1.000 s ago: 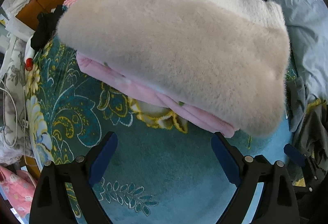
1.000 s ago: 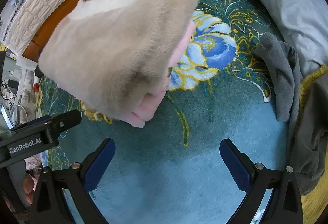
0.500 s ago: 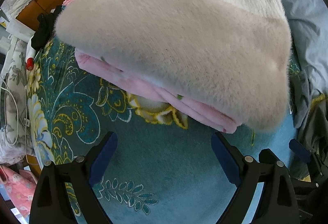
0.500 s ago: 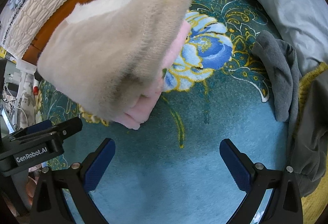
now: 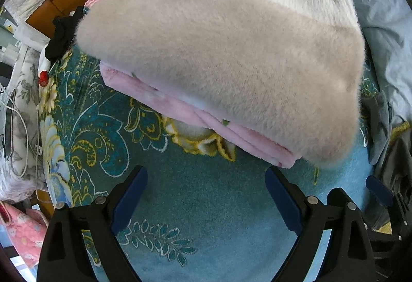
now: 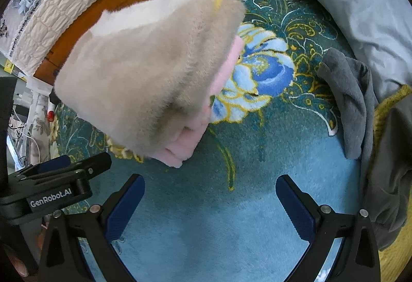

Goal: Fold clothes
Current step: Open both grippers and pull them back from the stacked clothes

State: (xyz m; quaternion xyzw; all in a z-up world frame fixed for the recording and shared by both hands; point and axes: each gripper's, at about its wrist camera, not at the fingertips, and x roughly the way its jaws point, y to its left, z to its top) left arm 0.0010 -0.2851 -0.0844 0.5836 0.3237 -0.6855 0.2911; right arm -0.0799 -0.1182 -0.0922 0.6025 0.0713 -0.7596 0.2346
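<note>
Both wrist cameras look down past open tongs at the folded stack (image 5: pixel 224 70) (image 6: pixel 152 75) just ahead, the left nearer.

Ahead of my jaws lies a fuzzy, long-napped beige sweater (image 5: pixel 231 63) on soft pink fleece (image 5: pixel 180 106). Under me, the teal carpet (image 5: pixel 206 204) is short-piled and matt. My fingers (image 5: pixel 128 199) are matt black plastic.
</note>
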